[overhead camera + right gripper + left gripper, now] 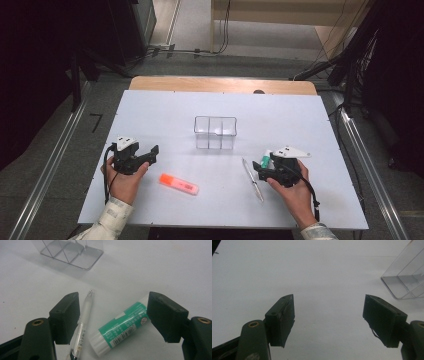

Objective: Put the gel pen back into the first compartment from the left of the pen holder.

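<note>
The white tabletop (165,107) bore a clear divided box (215,132) centrally, an orange highlighter (178,184) near-left, and a pen (252,179) and glue stick (264,161) near-right.

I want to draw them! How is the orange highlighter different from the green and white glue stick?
The orange highlighter is flat and long; the green and white glue stick is round and stubby. The highlighter lies in the open near the left gripper; the glue stick sits between the right gripper's open fingers. Both lie flat on the white table.

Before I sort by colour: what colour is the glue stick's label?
Green with white print, on the glue stick; clearest in the right gripper view.
</note>
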